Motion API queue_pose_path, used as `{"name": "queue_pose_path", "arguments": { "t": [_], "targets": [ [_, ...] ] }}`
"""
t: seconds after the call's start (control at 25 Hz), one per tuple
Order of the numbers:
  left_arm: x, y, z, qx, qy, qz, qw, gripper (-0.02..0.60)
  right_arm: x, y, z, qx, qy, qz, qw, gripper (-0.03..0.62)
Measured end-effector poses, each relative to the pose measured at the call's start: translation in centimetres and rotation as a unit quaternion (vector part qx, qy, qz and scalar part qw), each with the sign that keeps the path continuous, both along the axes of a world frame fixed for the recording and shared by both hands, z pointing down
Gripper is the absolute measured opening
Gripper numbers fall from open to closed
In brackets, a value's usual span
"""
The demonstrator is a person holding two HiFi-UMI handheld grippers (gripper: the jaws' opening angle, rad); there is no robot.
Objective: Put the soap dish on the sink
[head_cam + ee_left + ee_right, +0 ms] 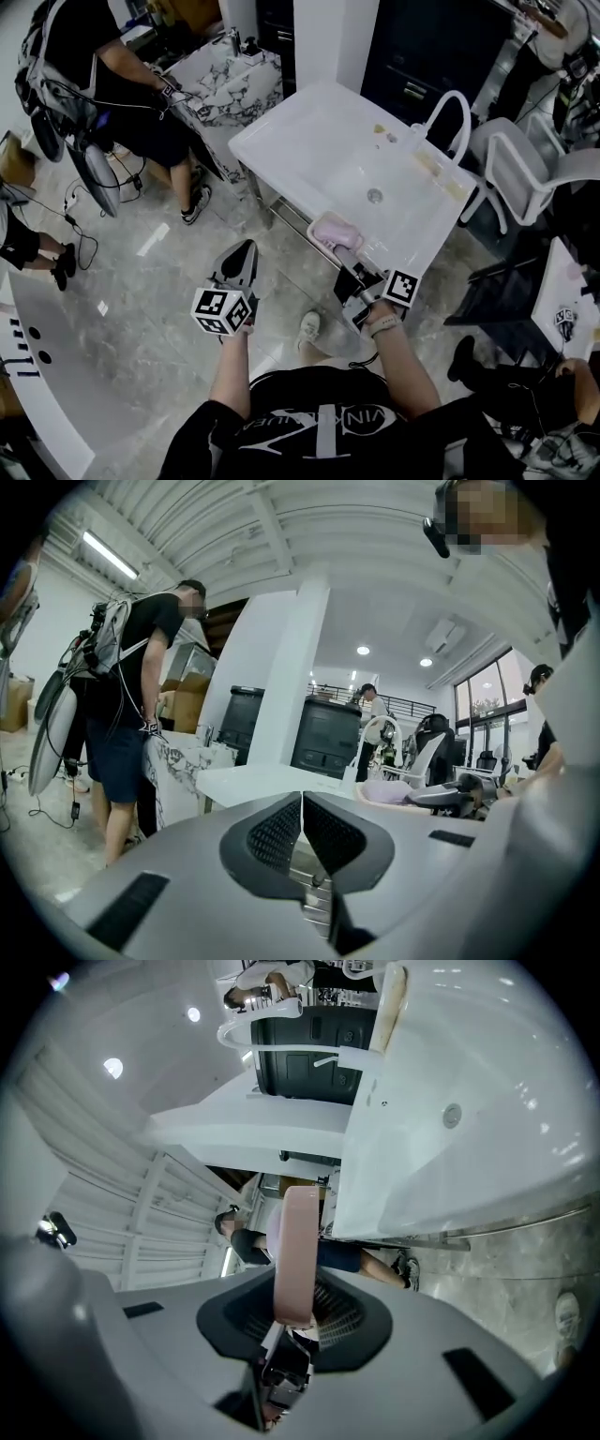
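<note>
Room: A workshop with a pale marbled floor point(141, 309), and a white sink point(281, 131) standing in the middle of it, just ahead of you.
Right tongs: Your right gripper point(345, 255) pinches a pink soap dish point(330, 228) by its near end. The right gripper view shows the dish edge-on between the two pads, with the jaws closed on it.
Left tongs: Your left gripper point(242, 255) has its jaws pressed together with nothing between them. You hold it off the sink's near side, to the left of the dish and clear of the rim.
Soap dish: About midway along the sink's near rim, reaching in over the edge. Whether it touches the rim cannot be told.
Sink: The basin has a round drain point(375, 196) near its middle. A white arched faucet point(450, 108) rises from the far side.
Beyond the sink: A marble-patterned counter point(230, 84) stands past the sink's left end, and a person in black point(112, 75) reaches onto it. A white chair point(525, 173) sits behind the sink's faucet side, near it.
</note>
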State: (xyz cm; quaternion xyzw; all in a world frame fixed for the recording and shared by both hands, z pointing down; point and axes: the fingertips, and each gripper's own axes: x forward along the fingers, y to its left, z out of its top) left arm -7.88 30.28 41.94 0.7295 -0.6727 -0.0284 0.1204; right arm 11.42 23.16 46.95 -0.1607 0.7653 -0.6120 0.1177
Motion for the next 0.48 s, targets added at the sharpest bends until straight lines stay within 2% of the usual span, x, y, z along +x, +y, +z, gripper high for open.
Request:
{"name": "queue_pose_path", "arguments": {
  "t": [0.48],
  "targets": [
    [-1.5, -7.9, -0.1, -0.007, -0.004, 0.024, 0.9997, 0.021, -2.0, -6.5, 0.2, -0.012, 0.002, 0.01, 1.0, 0.092]
  ]
}}
